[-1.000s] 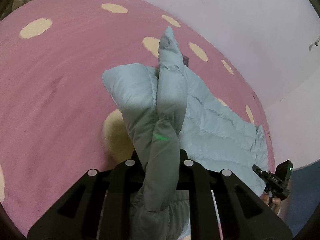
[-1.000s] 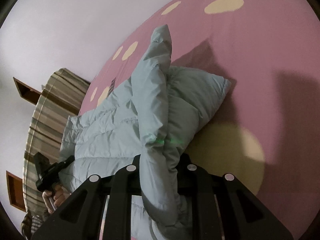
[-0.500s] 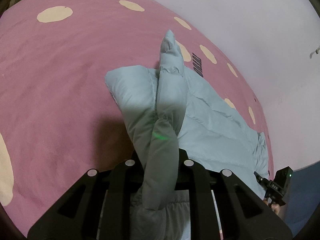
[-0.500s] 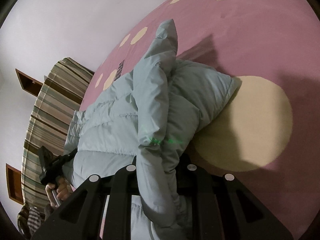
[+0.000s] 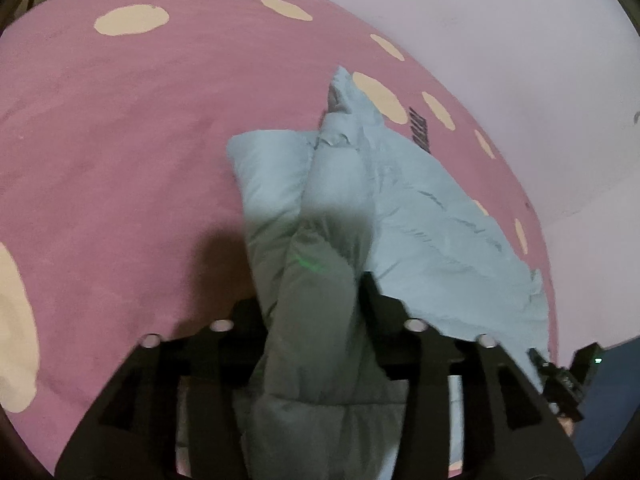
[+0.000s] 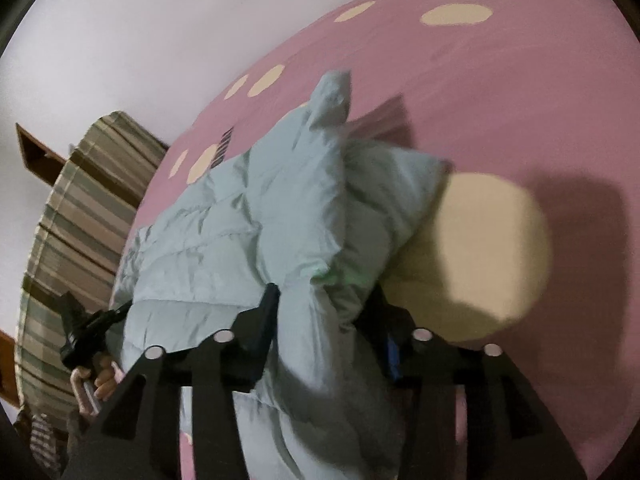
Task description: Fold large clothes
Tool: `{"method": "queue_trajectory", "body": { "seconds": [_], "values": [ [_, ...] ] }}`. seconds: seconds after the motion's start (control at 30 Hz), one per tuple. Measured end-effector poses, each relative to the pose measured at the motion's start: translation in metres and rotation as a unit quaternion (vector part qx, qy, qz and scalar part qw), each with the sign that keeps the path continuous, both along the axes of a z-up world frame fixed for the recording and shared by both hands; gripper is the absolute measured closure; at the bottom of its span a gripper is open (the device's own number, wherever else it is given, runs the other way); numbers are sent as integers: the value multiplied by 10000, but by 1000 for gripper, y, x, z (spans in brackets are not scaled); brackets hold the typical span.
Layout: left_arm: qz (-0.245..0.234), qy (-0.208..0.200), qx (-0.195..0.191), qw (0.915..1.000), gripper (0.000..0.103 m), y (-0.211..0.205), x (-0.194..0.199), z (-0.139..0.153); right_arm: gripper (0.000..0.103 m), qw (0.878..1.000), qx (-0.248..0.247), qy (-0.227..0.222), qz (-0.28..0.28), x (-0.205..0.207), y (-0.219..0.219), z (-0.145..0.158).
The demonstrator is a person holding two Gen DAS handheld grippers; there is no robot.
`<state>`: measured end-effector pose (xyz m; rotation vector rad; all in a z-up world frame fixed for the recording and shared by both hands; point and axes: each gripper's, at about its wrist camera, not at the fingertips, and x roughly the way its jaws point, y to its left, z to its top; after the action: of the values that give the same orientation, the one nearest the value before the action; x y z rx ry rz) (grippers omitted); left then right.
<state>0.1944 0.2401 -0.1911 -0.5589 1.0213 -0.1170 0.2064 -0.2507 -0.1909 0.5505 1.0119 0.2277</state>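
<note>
A pale blue-green puffer jacket lies on the pink bedspread, partly folded, with a thick fold rising toward each camera. My left gripper has its jaws opening, the fold still lying between the spread fingers. In the right wrist view the same jacket runs between my right gripper, whose jaws are opening too, with padded cloth between them. Each gripper shows in the other's view: the right one at the jacket's far edge, the left one in a hand.
The pink bedspread carries large cream dots and spreads wide around the jacket. A striped cushion or headboard stands at the bed's left end, and a pale wall runs behind the bed.
Both grippers' fingers have spread apart around the jacket fold they pinched before. The right view shifted over the bed and is blurred; the jacket has sagged lower.
</note>
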Motion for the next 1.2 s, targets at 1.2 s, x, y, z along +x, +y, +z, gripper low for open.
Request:
{"method": "queue_trajectory", "body": {
  "seconds": [1.2],
  "values": [
    [-281,-2,210,9994,34,9,12,-3,80,9657,-2408,-539,813,24,216,1]
  ]
}}
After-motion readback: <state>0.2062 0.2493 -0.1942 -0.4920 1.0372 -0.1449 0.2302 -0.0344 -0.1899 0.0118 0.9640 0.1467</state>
